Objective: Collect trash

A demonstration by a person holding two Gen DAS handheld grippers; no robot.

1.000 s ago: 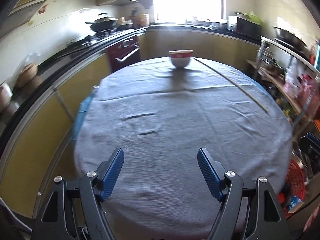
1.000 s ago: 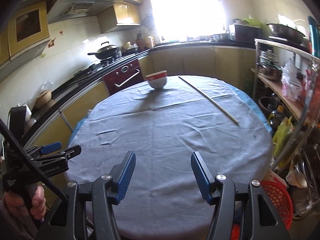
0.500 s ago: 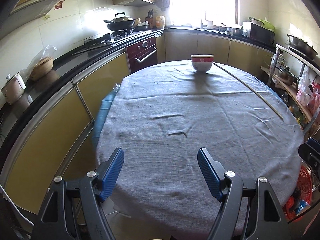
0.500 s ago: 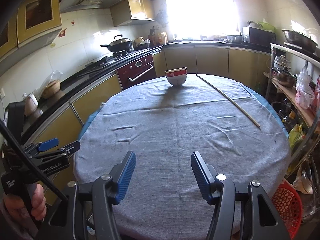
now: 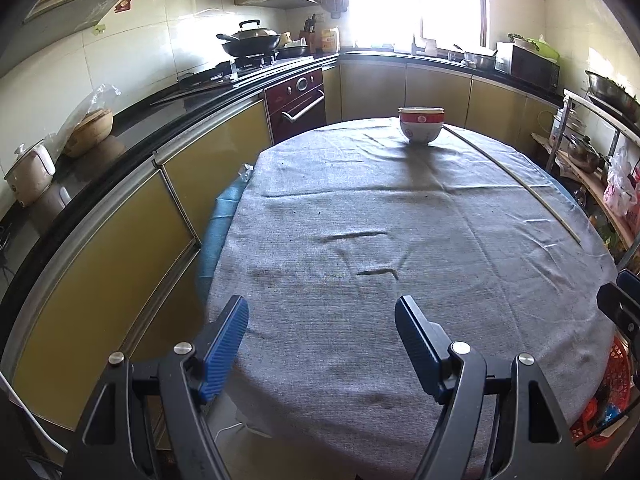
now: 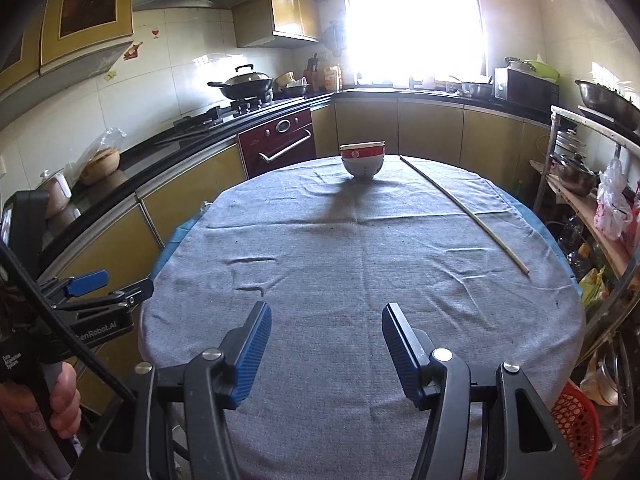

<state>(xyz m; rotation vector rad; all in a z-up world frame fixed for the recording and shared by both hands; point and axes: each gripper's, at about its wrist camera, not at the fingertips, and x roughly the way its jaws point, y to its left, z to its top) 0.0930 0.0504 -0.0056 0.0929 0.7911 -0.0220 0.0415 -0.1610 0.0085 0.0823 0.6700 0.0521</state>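
A round table under a grey cloth (image 5: 400, 216) (image 6: 360, 248) fills both views. At its far edge stands a stack of red-and-white bowls (image 5: 421, 125) (image 6: 363, 160). A long thin pale stick (image 5: 516, 178) (image 6: 464, 212) lies slanting along the table's right side. My left gripper (image 5: 322, 312) hangs open over the near left edge with nothing between its blue pads. My right gripper (image 6: 326, 318) is open too, empty, over the near edge. In the right wrist view the left gripper (image 6: 108, 290) shows at the far left, held by a hand (image 6: 64, 400).
Yellow cabinets and a black counter (image 5: 132, 120) curve along the left with a wok (image 5: 250, 42) on the stove. A metal shelf rack (image 6: 592, 184) with pots and bags stands right of the table. A red basket (image 6: 574, 424) (image 5: 608, 392) sits on the floor at the right.
Both grippers have drawn back from the table and shifted left, so more of the left cabinets and the table's near edge show. Their jaws have kept the same width.
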